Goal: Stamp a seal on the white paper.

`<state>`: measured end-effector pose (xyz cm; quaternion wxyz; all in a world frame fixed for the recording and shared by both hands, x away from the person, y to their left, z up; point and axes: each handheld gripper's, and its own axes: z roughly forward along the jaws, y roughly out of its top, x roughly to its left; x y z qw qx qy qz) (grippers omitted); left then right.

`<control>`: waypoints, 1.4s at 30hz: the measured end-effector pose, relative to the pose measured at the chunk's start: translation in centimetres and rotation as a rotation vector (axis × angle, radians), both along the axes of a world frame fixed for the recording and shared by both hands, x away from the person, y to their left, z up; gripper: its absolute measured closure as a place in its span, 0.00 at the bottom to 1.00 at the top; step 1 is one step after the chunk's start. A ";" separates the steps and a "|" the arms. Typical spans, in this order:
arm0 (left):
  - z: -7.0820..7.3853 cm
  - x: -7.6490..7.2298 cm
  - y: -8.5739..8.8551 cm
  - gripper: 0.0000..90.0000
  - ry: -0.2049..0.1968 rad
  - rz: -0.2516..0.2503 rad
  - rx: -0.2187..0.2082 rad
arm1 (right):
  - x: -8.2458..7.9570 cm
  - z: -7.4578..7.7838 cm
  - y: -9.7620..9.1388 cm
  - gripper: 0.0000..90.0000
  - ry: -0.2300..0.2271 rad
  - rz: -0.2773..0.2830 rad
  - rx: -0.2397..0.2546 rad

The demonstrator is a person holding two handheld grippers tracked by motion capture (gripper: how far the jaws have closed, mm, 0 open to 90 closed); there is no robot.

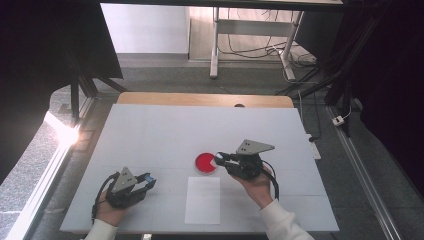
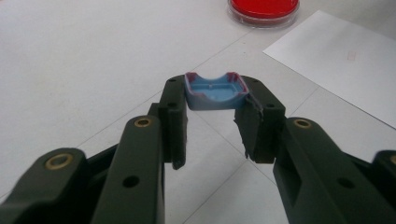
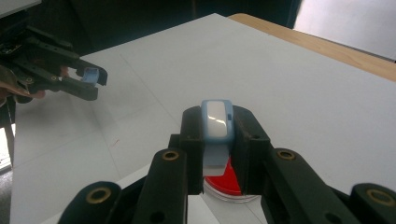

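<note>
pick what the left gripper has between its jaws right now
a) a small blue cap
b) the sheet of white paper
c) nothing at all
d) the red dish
a: in the left gripper view the left gripper is shut on a small blue cap, while the red dish and the sheet of white paper lie on the table beyond it.

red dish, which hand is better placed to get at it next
Right, probably. The right claw, shut on a blue-and-white piece, hangs at the red dish; the left claw holds a blue cap farther off.
</note>
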<state>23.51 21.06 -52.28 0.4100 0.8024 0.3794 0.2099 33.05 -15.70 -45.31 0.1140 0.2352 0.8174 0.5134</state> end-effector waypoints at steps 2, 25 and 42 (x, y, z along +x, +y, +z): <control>0.0 0.0 0.0 0.72 0.000 0.001 0.000 | -0.2 0.0 0.1 0.83 -0.002 0.004 0.000; 0.0 0.0 0.1 0.72 0.003 0.001 0.001 | -1.8 -0.6 0.9 0.83 0.013 0.058 -0.038; -0.1 0.0 0.1 0.72 0.005 0.000 0.000 | -3.1 -1.5 1.8 0.83 0.032 0.107 -0.091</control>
